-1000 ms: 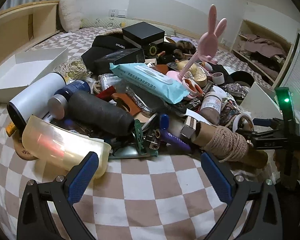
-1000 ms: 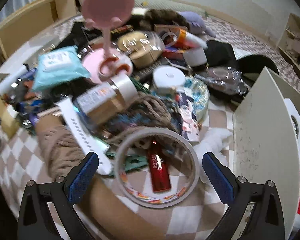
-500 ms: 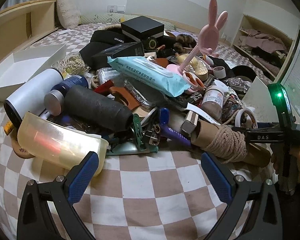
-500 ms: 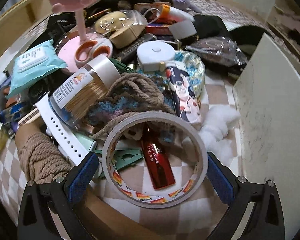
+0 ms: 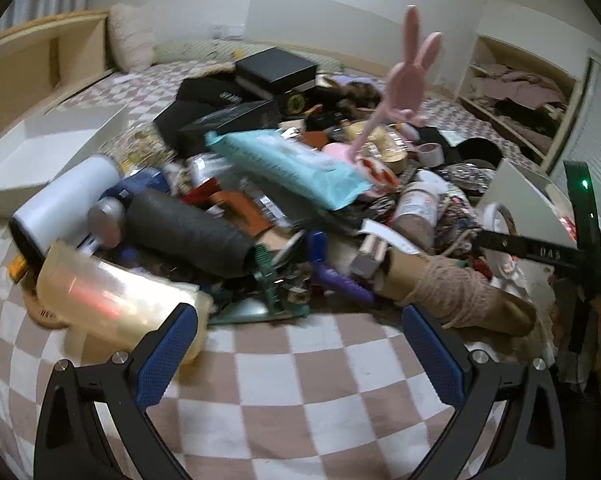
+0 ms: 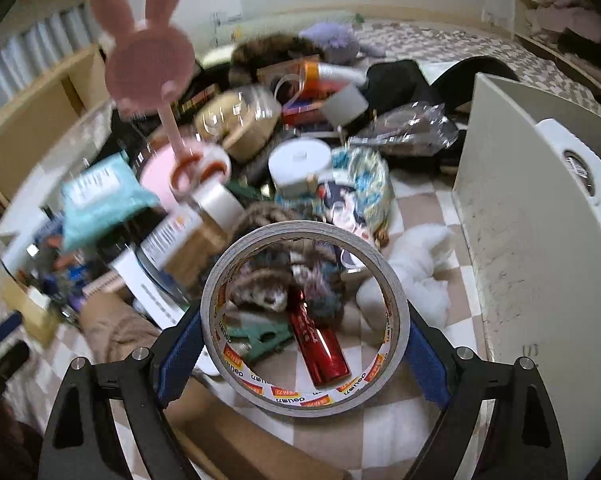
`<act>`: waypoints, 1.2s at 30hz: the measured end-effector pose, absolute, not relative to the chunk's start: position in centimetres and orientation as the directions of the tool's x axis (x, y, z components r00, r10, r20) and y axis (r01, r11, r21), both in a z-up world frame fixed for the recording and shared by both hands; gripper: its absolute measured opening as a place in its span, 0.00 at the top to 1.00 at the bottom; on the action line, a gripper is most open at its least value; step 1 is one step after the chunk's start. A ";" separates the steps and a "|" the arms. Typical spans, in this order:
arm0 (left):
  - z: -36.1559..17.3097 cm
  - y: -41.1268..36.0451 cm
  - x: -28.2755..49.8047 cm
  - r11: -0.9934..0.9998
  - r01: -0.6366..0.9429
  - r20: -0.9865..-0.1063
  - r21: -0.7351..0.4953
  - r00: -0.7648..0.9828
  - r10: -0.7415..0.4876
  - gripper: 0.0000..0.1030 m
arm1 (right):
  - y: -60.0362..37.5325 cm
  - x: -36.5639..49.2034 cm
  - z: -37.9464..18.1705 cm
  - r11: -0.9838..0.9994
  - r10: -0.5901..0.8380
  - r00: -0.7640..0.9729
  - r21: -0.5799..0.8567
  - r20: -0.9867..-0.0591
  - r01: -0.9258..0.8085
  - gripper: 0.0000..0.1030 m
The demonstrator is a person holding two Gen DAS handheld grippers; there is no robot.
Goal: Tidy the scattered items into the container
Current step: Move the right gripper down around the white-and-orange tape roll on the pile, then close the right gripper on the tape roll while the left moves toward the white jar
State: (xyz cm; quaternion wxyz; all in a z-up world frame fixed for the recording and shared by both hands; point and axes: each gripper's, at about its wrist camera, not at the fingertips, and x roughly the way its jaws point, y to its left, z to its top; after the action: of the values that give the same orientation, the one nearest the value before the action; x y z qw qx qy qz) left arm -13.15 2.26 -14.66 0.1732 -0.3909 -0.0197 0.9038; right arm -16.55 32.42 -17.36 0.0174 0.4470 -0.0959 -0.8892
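Note:
A wide roll of tape (image 6: 300,229) with a red and orange printed core stands on edge between the blue pads of my right gripper (image 6: 302,332). Its jaws are closing, and both pads press the roll's sides. In the left wrist view the tape roll (image 5: 496,216) hangs above the pile beside the white container (image 5: 516,184). The container wall (image 6: 520,220) rises just right of the roll. My left gripper (image 5: 300,344) is open over bare checkered bedspread, with nothing between its fingers.
A dense pile covers the bed: a pink bunny mirror (image 6: 148,52), teal wipes pack (image 5: 284,164), black cylinder (image 5: 188,232), twine-wrapped tube (image 5: 452,296), red tube (image 6: 320,344), white fluff (image 6: 412,268). An open white tray (image 5: 40,152) lies far left. Shelves stand at the right.
The right gripper's pads have come in against the tape roll and raised it off the pile, with the wrist rolling. The left gripper has hardly moved.

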 end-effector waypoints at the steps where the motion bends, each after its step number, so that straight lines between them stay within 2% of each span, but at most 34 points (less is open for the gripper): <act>1: -14.4 2.8 -13.1 -0.932 -0.321 -0.691 -0.171 -0.635 0.346 0.00 | 32.7 -16.8 -16.9 -0.978 -0.127 -0.608 0.201 -0.784 -0.055 0.12; 5: -13.5 5.4 -13.3 -0.901 -0.399 -0.669 -0.171 -0.624 0.403 0.00 | 33.0 -16.8 -16.1 -0.969 -0.158 -0.633 0.241 -0.758 -0.046 0.12; 11: -13.0 10.2 -15.7 -0.869 -0.473 -0.686 -0.146 -0.585 0.434 0.01 | 33.1 -17.1 -15.8 -0.959 -0.200 -0.645 0.282 -0.737 -0.026 0.12; 14: -13.2 12.3 -17.8 -0.877 -0.457 -0.703 -0.150 -0.574 0.419 0.09 | 33.2 -16.9 -15.8 -0.953 -0.219 -0.650 0.302 -0.728 -0.016 0.12; 17: -13.4 14.0 -19.6 -0.895 -0.432 -0.731 -0.116 -0.572 0.371 0.10 | 33.6 -16.2 -15.3 -0.951 -0.223 -0.663 0.308 -0.715 -0.012 0.12; 22: -13.2 15.6 -20.9 -0.904 -0.428 -0.741 0.001 -0.607 0.287 0.11 | 34.3 -16.0 -15.1 -0.947 -0.225 -0.679 0.321 -0.699 -0.017 0.12; 28: -12.9 16.2 -20.3 -0.794 -0.539 -0.740 0.281 -0.649 0.179 0.11 | 35.0 -16.0 -15.3 -0.931 -0.260 -0.675 0.364 -0.690 -0.014 0.12; 36: -14.4 16.5 -22.4 -0.748 -0.506 -0.733 0.429 -0.679 0.039 0.11 | 34.9 -15.9 -15.0 -0.927 -0.274 -0.684 0.375 -0.676 0.000 0.12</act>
State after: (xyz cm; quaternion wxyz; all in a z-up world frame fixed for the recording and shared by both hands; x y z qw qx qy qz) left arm -22.43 16.51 -14.43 0.1585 -0.3679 0.3174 0.8595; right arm -15.88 34.95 -14.96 0.0762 0.3903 -0.1752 -0.9006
